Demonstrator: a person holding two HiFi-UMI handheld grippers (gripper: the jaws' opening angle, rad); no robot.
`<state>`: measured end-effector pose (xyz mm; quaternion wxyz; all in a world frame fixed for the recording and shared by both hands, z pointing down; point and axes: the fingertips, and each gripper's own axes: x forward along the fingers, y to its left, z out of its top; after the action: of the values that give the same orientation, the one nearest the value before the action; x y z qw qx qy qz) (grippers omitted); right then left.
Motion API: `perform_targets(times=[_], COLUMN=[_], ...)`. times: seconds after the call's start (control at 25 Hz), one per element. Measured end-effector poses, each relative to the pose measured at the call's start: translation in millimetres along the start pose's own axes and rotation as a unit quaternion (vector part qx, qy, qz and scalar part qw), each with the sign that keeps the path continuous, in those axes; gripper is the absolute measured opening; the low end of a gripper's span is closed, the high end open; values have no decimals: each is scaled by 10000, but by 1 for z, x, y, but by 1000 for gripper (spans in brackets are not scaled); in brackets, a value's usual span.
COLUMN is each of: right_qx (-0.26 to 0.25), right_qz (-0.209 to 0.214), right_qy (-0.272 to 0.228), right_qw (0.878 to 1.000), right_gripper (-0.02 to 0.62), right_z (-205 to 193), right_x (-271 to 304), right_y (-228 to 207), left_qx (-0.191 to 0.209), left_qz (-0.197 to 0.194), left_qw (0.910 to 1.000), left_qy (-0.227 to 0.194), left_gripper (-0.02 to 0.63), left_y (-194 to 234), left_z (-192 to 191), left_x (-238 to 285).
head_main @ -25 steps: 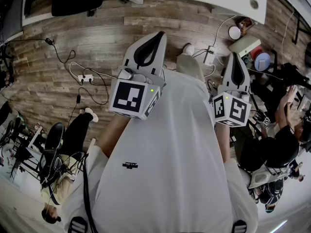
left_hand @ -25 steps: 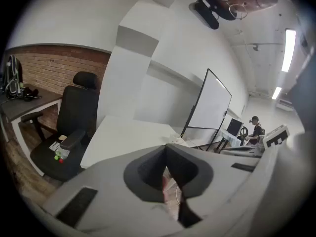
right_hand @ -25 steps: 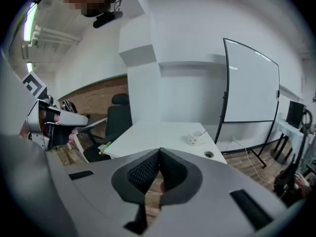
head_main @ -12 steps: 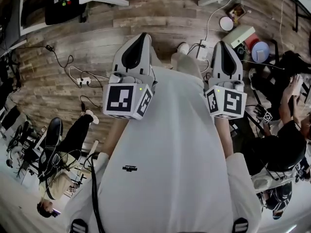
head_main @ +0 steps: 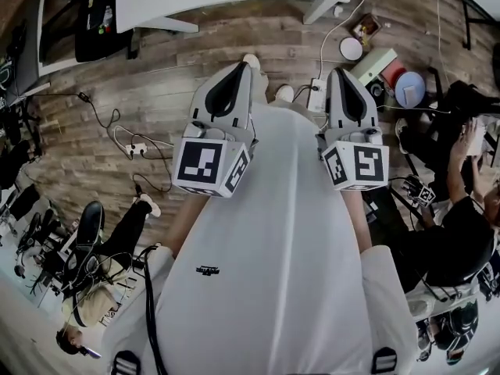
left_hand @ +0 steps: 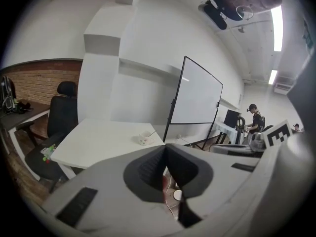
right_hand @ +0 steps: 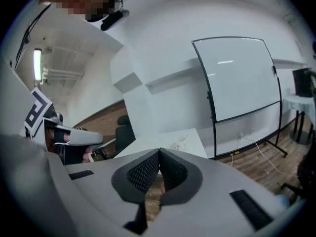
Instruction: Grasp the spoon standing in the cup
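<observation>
Where the cup stands: the cup (left_hand: 143, 139) is set on the white worktop (left_hand: 94, 144), near the corner beside the whiteboard (left_hand: 195, 95), well apart from both grippers.
Spoon: the spoon (left_hand: 151, 133) is stood in the cup, with its handle slanted up and to the right over the rim, neither upright nor flat.
Left gripper: the fingers of the left gripper (left_hand: 165, 149) are clenched tip to tip and nothing is held between them. The cup is seen ahead and a little to the left of the tips.
Right gripper: the fingers of the right gripper (right_hand: 159, 152) are likewise pressed together and empty. From here the cup is seen ahead and a little to the right of the tips.
Nearer hand: neither can be called plainly nearer, as both are carried side by side before the chest in the head view, short of the worktop's edge.
Coming move, as judged: whichever gripper is chosen, its fingers would first have to be parted. The gap would then be set across the slanted handle above the rim, not along it.
</observation>
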<state>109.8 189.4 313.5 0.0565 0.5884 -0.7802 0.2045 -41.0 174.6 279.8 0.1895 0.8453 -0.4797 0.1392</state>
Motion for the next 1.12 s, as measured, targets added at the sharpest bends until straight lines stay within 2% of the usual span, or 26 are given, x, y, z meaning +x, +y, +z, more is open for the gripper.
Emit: perform_targets(times=[0.16, 0.4, 0.48, 0.68, 0.8, 1.12], right_qx=[64, -42, -12, -304, -464, -799], right_qz=[-9, -139, -148, -304, -334, -226], right_qy=[19, 112, 133, 205, 296, 444], right_qw=[10000, 9998, 9998, 9989, 9979, 9956], right_gripper=[3, 3, 4, 3, 3, 5], right_z=[2, 23, 37, 69, 88, 122], right_x=[18, 59, 80, 142, 183, 263], right_y=[-15, -40, -50, -67, -77, -80], left_qx=[-46, -38, -38, -131, -299, -421], left_qz=[-32, -237, -330, -472, -529, -332], left_qw=[9999, 9997, 9993, 9987, 9980, 9985], left_qy=[135, 102, 141, 166, 175, 95], left_gripper=[9, 9, 9, 9, 9, 9], left_y=[0, 18, 26, 55, 78, 133], left_z=[1, 31, 41, 71, 92, 122], left_x=[21, 84, 112, 171, 205, 261])
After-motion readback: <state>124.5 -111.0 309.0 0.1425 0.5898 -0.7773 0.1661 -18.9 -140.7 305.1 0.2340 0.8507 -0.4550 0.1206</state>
